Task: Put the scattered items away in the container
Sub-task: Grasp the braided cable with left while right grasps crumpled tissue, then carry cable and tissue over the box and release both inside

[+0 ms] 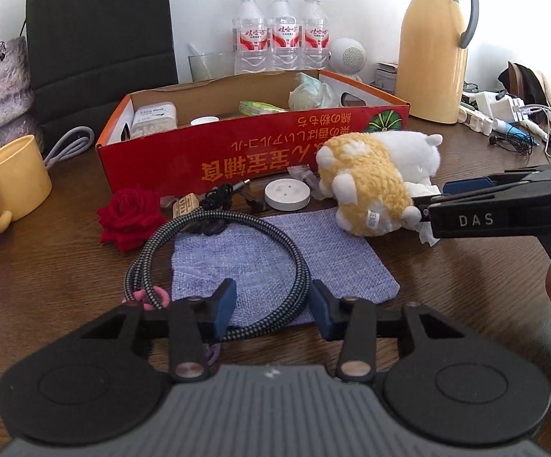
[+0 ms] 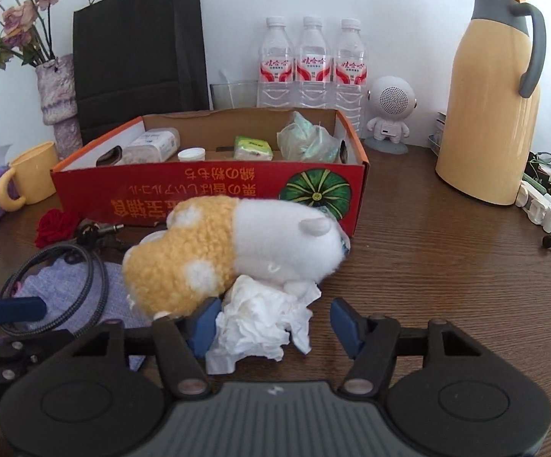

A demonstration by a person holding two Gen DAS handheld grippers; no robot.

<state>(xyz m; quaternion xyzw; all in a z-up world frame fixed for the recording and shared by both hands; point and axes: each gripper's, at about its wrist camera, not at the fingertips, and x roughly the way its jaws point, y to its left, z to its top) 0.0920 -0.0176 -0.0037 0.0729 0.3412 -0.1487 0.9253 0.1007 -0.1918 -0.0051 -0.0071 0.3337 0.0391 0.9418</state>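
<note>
Right wrist view: crumpled tissue (image 2: 264, 327) between the spread right claw (image 2: 277, 325) fingers, plush toy (image 2: 233, 251) just beyond.

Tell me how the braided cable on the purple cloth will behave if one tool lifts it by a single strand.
The braided cable lies in a loose coil, so it will probably sag and uncoil rather than stay round. It looks light. Its lower loop rests on the purple cloth, so it may drag the cloth a little.

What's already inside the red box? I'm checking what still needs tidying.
Inside the red box: a clear plastic case, a white cap, a green packet and a crumpled greenish bag. The front wall hides the box floor, so more may lie there.
</note>
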